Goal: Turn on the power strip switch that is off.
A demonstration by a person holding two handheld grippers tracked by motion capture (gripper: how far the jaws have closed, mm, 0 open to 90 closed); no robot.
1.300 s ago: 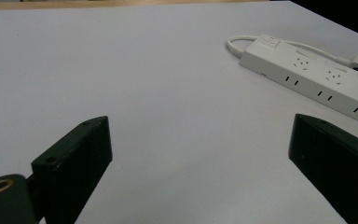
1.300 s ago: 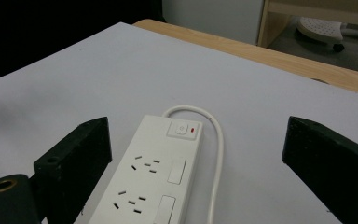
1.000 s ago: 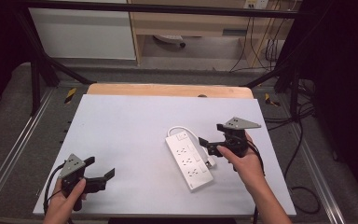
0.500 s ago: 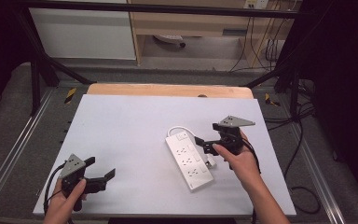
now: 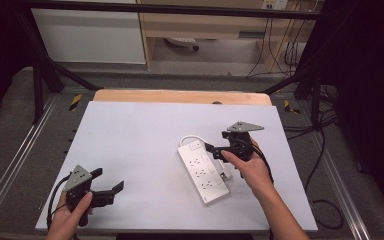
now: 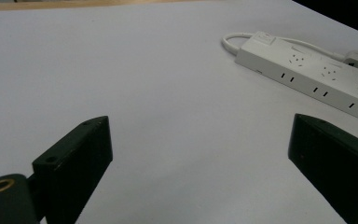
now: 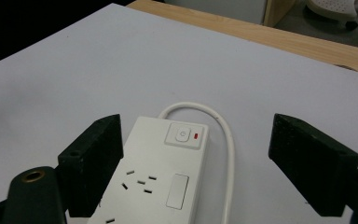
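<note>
The right gripper view resolves the power strip's (image 7: 161, 179) red-marked switch (image 7: 183, 136), apparently unlit, between parted right tongs (image 7: 209, 163) that have just been closing; left tongs (image 6: 200, 163) parted over white worktop (image 5: 135, 145).

The power strip (image 7: 161, 179) is seen on the table (image 5: 130, 140), its switch end between the right gripper (image 7: 193, 163) jaws; it lies well ahead and right of the left gripper (image 6: 200, 158) jaws
</note>
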